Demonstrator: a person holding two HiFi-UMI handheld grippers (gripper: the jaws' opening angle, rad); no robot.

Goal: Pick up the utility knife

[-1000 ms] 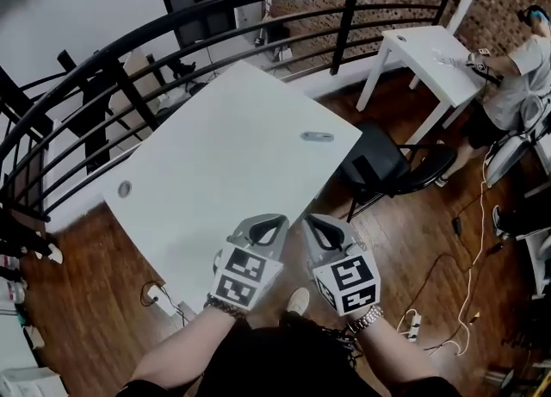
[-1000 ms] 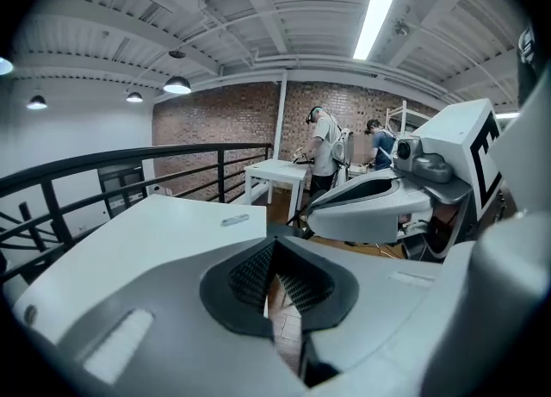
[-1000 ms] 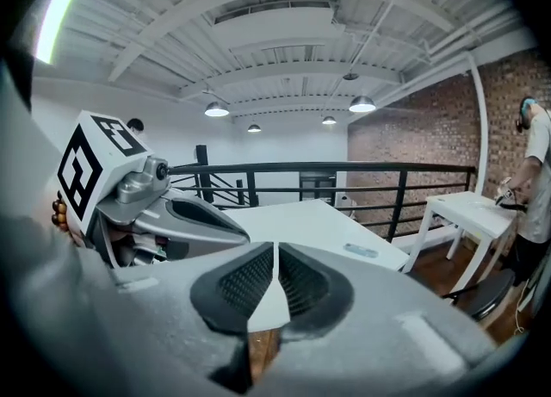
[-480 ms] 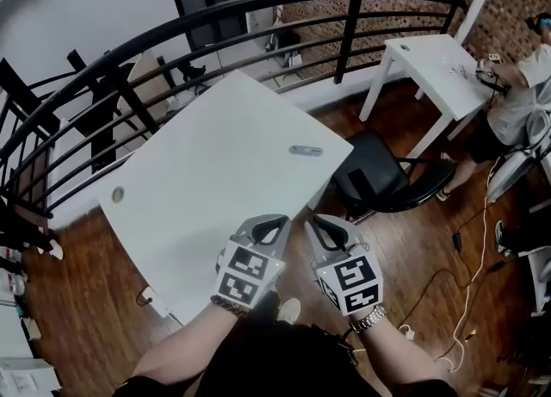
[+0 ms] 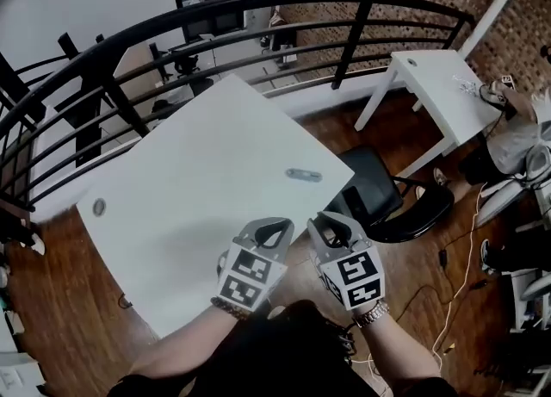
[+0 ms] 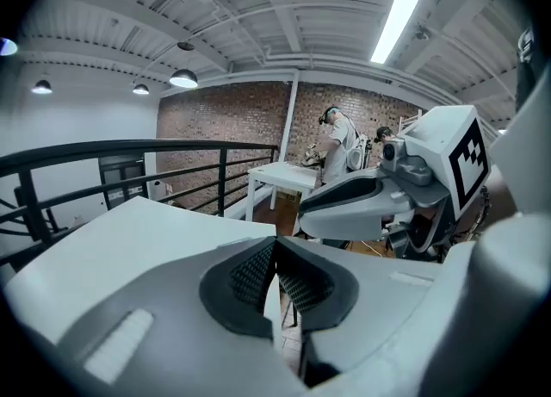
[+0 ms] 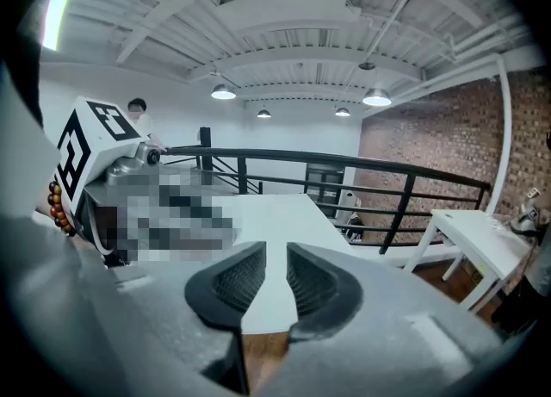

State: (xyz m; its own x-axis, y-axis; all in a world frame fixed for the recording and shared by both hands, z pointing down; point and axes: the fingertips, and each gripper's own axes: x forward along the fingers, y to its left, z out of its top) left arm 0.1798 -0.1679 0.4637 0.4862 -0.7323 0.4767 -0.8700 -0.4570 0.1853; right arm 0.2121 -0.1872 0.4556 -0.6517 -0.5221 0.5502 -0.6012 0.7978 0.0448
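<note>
The utility knife [image 5: 303,175] is lying flat on the white table [image 5: 198,154], ahead of the right gripper [image 5: 333,221]. That gripper's jaws have just been opening and are standing partly apart, empty. The left gripper [image 5: 269,226] alongside is showing its jaws together. A good grasp likely means straddling the handle crosswise.

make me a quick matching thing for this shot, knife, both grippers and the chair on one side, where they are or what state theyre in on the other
Things:
1. utility knife
2. left gripper
3. right gripper
4. black chair

Places or states:
A. jaws apart, nothing between them
B. standing on the wood floor
C. jaws together
D. lying on the big white table

Pairs: 1-D, 2-C, 3-A, 4-B

Note: the right gripper's jaws have just been opening, with nothing between them.
</note>
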